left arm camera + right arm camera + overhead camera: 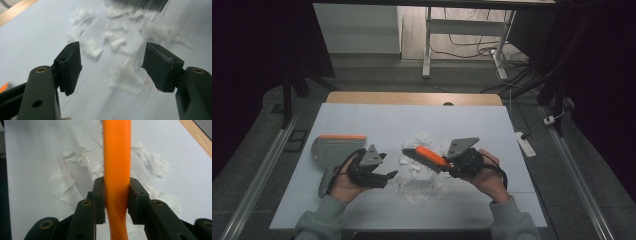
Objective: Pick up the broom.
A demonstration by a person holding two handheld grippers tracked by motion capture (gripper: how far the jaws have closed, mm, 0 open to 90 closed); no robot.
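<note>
A white table [362, 120] with a wooden strip along its far edge takes up the middle of the high view, and the room around it is too dark to make out. A heap of torn white paper scraps [422, 172] lies at the table's centre, between the two hands; in the left gripper view the same scraps [120, 45] are smeared with blur and their edges cannot be read. A grey dustpan [334, 150] with an orange lip lies flat on the table's left side, its handle end partly hidden behind the left hand. The right gripper [117, 195] has its jaws closed tight on the orange handle of a brush [432, 156], which slants over the paper heap; the handle [117, 157] runs out of the top of the right gripper view, so the brush head is cut off there, with just a few thin bristles visible beside it. The left gripper [111, 67] sits low over the table just left of the scraps, its jaws spread wide with nothing between them.
</note>
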